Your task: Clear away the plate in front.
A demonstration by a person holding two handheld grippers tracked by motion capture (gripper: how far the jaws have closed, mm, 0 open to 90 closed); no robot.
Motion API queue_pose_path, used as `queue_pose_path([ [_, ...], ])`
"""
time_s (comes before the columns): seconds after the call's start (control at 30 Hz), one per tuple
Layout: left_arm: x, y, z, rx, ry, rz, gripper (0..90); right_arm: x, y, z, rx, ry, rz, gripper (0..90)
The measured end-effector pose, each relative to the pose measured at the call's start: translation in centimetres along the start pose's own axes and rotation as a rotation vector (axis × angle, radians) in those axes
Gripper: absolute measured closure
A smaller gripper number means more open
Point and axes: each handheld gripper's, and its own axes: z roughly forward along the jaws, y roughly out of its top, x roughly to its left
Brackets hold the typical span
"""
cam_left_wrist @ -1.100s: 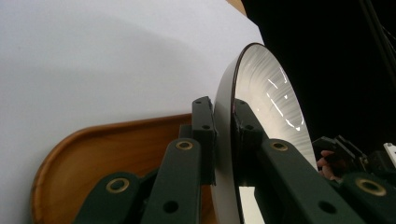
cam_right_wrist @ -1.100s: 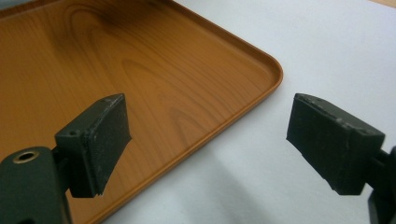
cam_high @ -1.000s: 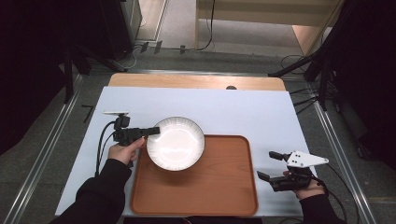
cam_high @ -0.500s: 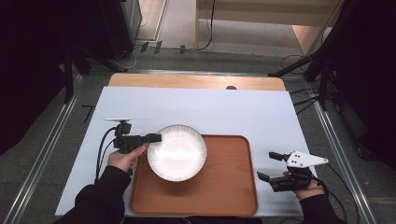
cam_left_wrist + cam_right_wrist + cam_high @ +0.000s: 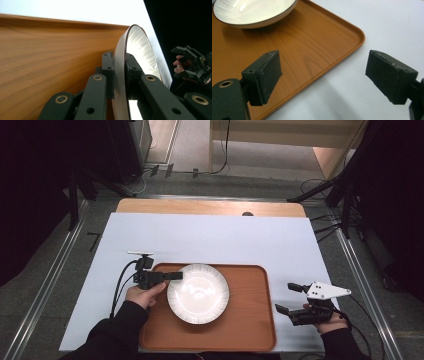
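A white plate with a dark rim sits low over the left half of the brown wooden tray. My left gripper is shut on the plate's left rim. In the left gripper view the rim is pinched between the jaws of my left gripper, with the tray beneath. My right gripper stands open just off the tray's right edge, holding nothing. In the right gripper view, my right gripper straddles the tray's corner, and the plate lies farther off.
The tray lies on a white sheet covering the table, near its front edge. A strip of bare wood runs along the far side. Cables trail from the left gripper across the sheet.
The left gripper has carried the plate toward the person and slightly right, from the tray's far left corner to further inside the tray. The right gripper has stayed put.
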Motion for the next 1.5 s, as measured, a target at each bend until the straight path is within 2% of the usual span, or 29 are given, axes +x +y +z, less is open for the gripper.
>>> queue_pose_path([
  [0.13, -0.2, -0.2, 0.9, 0.016, 0.013, 0.012, 81.2, 0.0, 0.0, -0.1, 0.002, 0.004, 0.001, 14.0],
  [0.3, 0.0, -0.3, 1.6, 0.028, 0.011, 0.002, 81.8, 0.0, 0.0, -0.1, 0.005, 0.007, 0.004, 14.0],
  [0.4, 0.2, -0.4, 1.9, 0.032, 0.030, 0.005, 82.6, 0.1, 0.0, -0.1, -0.007, -0.002, 0.000, 14.0],
  [0.53, 0.1, -0.4, 2.2, 0.028, 0.015, -0.003, 82.5, 0.0, 0.0, -0.2, -0.005, -0.003, -0.003, 14.0],
  [0.57, -0.2, -0.4, 2.3, 0.034, 0.036, 0.025, 82.8, 0.1, 0.0, -0.2, -0.001, -0.002, 0.000, 14.0],
  [0.63, -0.3, -0.5, 2.6, 0.042, 0.064, 0.053, 83.5, 0.1, 0.0, -0.2, 0.000, 0.000, 0.001, 14.0],
  [0.7, -0.2, -0.5, 2.8, 0.047, 0.068, 0.050, 83.9, 0.1, 0.0, -0.2, 0.002, 0.005, -0.005, 14.0],
  [0.97, -0.5, -0.6, 3.0, 0.056, 0.096, 0.100, 84.4, 0.2, 0.0, -0.4, -0.005, -0.002, -0.005, 14.0],
  [1.07, -0.4, -0.7, 3.0, 0.061, 0.105, 0.104, 84.0, 0.3, 0.0, -0.3, -0.007, 0.001, -0.005, 14.0],
  [1.17, -0.3, -0.7, 2.9, 0.064, 0.077, 0.118, 80.3, 0.3, 0.1, -0.3, -0.006, 0.001, -0.012, 14.0],
  [1.23, -0.3, -0.7, 2.9, 0.060, 0.073, 0.117, 78.1, 0.4, 0.1, -0.2, -0.005, 0.001, -0.005, 14.0],
  [1.4, -0.5, -0.7, 2.6, 0.062, 0.067, 0.156, 73.2, 0.4, 0.3, 0.0, 0.001, 0.008, -0.013, 14.0],
  [1.5, -0.6, -0.6, 2.4, 0.061, 0.058, 0.149, 70.7, 0.4, 0.4, 0.0, 0.005, 0.011, -0.015, 14.0],
])
